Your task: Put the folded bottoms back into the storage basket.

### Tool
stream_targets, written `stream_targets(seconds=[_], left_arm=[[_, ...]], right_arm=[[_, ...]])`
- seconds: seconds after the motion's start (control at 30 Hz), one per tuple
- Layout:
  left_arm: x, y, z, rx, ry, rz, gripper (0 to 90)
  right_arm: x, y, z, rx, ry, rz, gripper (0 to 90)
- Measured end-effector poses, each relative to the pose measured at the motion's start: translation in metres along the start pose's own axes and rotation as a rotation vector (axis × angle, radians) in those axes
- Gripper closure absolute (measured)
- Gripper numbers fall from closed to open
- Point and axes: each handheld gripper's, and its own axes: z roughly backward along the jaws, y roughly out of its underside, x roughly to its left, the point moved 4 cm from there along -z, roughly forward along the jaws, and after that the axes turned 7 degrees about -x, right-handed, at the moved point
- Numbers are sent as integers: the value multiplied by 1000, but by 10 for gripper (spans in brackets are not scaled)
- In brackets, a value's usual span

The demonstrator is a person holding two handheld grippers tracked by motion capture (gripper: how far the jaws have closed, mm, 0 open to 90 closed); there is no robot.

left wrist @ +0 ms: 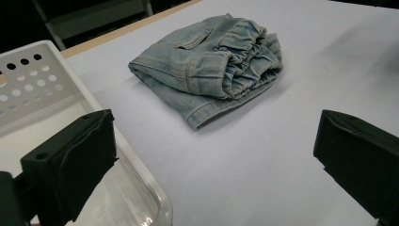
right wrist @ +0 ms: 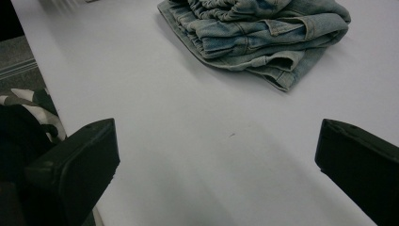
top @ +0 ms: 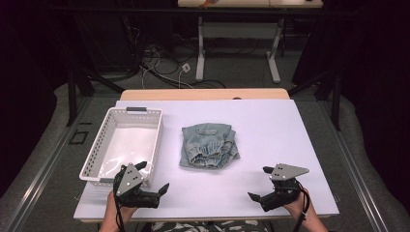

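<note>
A folded pair of light blue denim shorts (top: 209, 146) lies in the middle of the white table top (top: 270, 125), elastic waistband toward me. The same shorts (left wrist: 211, 63) lie ahead of my left gripper's jaws, and the shorts (right wrist: 263, 33) sit at the top of the right gripper view. My left gripper (top: 153, 178) stands open near the front left, beside the basket's near corner, with nothing between its jaws. My right gripper (top: 261, 182) stands open at the front right, also holding nothing. Both are well short of the shorts.
A white perforated plastic basket (top: 107, 129) stands at the left of the table, nothing in it; its rim (left wrist: 141, 174) runs close by my left jaw. Dark floor, cables and a desk frame (top: 200, 53) lie beyond the far edge.
</note>
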Motion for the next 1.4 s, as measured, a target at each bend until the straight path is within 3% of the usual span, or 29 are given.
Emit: stream_targets(seconds=[0.43, 0.7, 0.9, 1.07, 1.4], left_arm=[[-7, -4, -2, 9, 13, -14, 0], [-9, -10, -4, -7, 24, 1, 0], [-9, -12, -15, 29, 20, 39, 0], [-14, -15, -23, 31, 37, 59, 0], [-28, -19, -39, 56, 69, 55, 0]], right_arm=[[1, 1, -1, 11, 1, 8, 0], [2, 1, -2, 14, 2, 10, 0], [2, 1, -3, 19, 3, 10, 0], [1, 2, -3, 17, 4, 6, 0], [0, 2, -3, 20, 4, 6, 0]])
